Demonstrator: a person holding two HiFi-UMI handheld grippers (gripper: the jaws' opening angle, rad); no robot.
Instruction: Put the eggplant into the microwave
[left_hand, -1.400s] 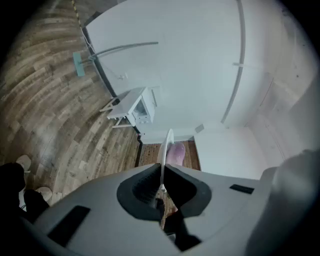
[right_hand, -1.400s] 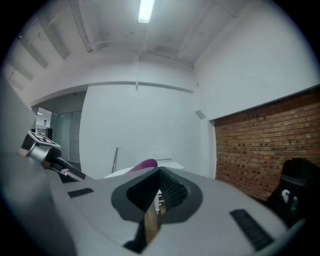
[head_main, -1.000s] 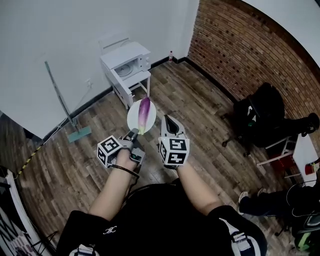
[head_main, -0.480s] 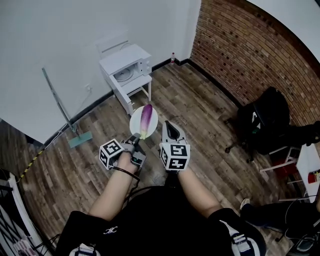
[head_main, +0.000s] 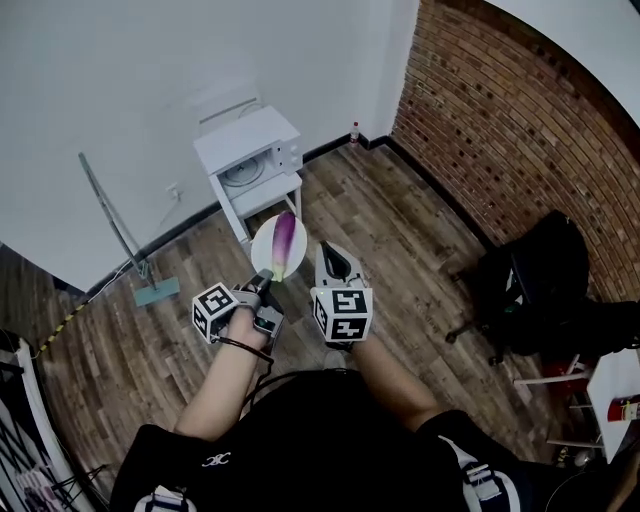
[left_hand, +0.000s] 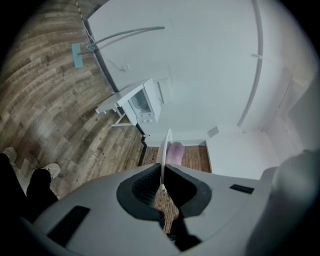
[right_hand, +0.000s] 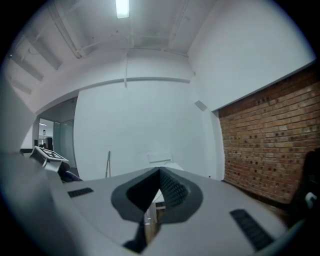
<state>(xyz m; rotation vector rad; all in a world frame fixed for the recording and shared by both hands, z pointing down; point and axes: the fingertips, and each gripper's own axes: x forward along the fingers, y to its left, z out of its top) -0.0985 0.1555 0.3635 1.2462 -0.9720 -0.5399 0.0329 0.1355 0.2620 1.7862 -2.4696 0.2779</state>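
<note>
A wood-plank floor (head_main: 400, 230) runs up to a white wall and a brick wall. On it stands a small white bench (head_main: 262, 192) carrying the microwave (head_main: 250, 150). A mop (head_main: 155, 291) rests nearby, and a bottle (head_main: 354, 131) stands in the corner.

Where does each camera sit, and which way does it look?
Head view: on the person's head, facing down; forearms, left gripper, right gripper, plate, eggplant, microwave.
Left gripper view: along its fingers, shut on the plate's edge, toward the microwave.
Right gripper view: past shut fingers toward white wall, bricks.
Shared: first two show plate, eggplant, microwave.
</note>
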